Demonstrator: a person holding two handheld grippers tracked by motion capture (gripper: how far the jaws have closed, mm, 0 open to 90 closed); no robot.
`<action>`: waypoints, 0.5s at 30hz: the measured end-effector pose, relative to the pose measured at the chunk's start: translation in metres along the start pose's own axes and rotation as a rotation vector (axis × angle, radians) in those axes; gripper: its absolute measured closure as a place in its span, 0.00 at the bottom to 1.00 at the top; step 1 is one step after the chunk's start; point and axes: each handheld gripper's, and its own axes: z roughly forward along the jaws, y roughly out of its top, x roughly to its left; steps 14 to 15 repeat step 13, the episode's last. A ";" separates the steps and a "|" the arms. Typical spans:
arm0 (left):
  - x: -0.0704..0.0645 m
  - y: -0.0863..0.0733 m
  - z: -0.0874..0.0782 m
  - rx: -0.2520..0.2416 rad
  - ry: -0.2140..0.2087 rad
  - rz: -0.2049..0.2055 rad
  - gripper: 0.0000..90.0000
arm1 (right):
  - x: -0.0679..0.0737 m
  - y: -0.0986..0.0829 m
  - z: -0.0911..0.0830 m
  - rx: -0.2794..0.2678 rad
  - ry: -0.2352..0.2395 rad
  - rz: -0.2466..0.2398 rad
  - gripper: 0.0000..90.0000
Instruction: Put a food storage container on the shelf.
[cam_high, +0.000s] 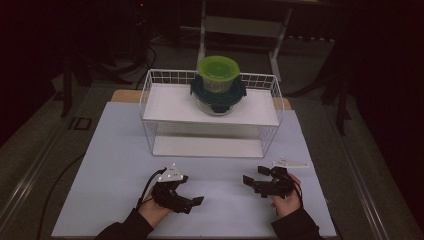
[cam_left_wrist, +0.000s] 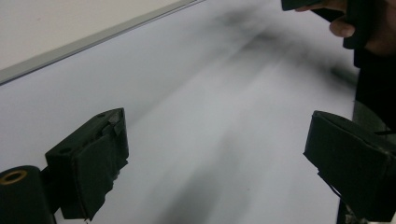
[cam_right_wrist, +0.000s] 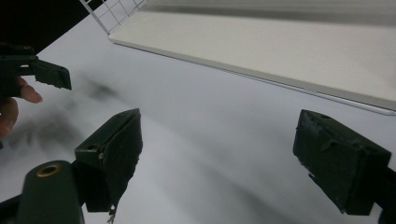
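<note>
A white wire rack (cam_high: 150, 95) with two shelves stands at the back middle of the table. On its top shelf sits a glass container with a dark teal lid (cam_high: 218, 95), and a green-lidded tub (cam_high: 218, 72) is stacked on it. My left gripper (cam_high: 192, 191) hovers near the table's front edge, pointing right, open with nothing between its jaws (cam_left_wrist: 215, 154). My right gripper (cam_high: 254, 175) faces it from the right, also open and empty (cam_right_wrist: 217, 154). Both are well in front of the rack and apart from each other.
The pale table top (cam_high: 120, 150) is bare around the grippers. The rack's lower shelf (cam_right_wrist: 280, 46) lies just beyond the right gripper. In the right gripper view the left gripper (cam_right_wrist: 39, 72) and a hand show at far left. Dark floor surrounds the table.
</note>
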 end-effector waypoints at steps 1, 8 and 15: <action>0.000 -0.001 0.000 -0.001 0.003 -0.002 0.07 | 0.000 0.000 0.000 -0.001 0.002 0.000 0.17; 0.002 -0.002 -0.001 -0.006 0.015 0.003 0.07 | -0.003 -0.002 0.002 0.003 0.004 0.005 0.17; 0.003 -0.003 0.001 -0.002 0.015 0.002 0.07 | -0.004 -0.002 0.003 0.007 0.010 0.010 0.17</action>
